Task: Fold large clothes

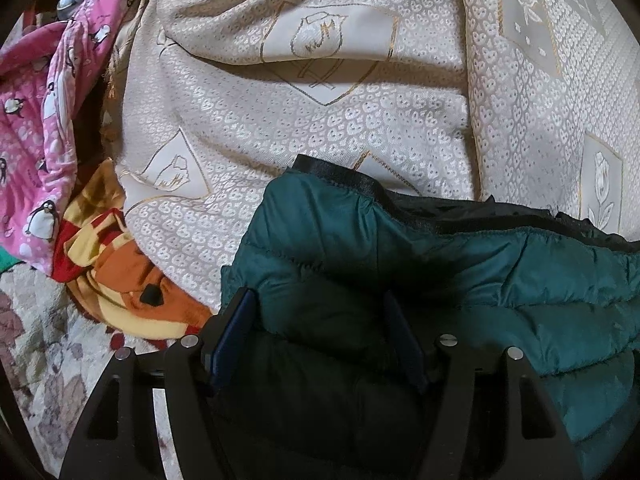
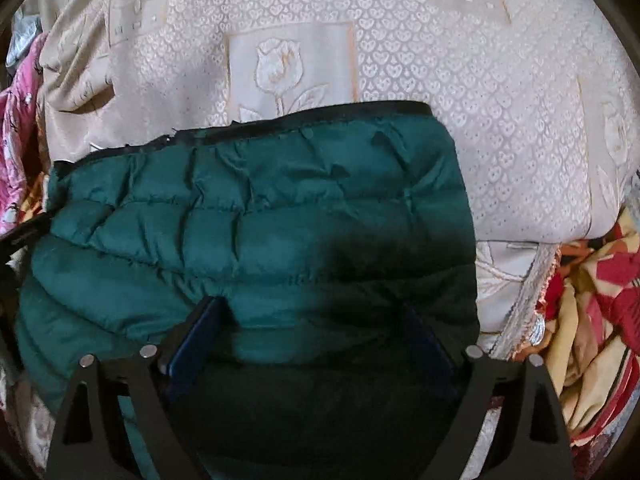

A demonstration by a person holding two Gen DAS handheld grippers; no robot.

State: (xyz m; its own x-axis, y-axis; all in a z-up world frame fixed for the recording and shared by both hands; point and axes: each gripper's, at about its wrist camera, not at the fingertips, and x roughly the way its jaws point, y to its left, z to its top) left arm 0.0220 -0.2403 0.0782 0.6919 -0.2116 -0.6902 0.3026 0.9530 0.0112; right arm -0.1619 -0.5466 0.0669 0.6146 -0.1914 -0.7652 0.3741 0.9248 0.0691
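Note:
A dark green quilted puffer jacket (image 1: pixel 460 272) with a black trimmed edge lies folded on a cream patterned cloth (image 1: pixel 320 128). My left gripper (image 1: pixel 320 304) has its jaws wide apart with the jacket's left part between the blue pads, not squeezed. In the right wrist view the jacket (image 2: pixel 260 216) fills the middle, its black edge at the far side. My right gripper (image 2: pixel 316 312) is also wide open, its pads either side of the jacket's near fold. The lower jacket is in shadow.
A pink penguin-print garment (image 1: pixel 44 128) and an orange-red-yellow cloth (image 1: pixel 116 264) lie at the left. A red and yellow flowered cloth (image 2: pixel 592 312) lies at the right. The cream cloth (image 2: pixel 480 100) spreads beyond the jacket. A patterned floor covering (image 1: pixel 40 340) shows at lower left.

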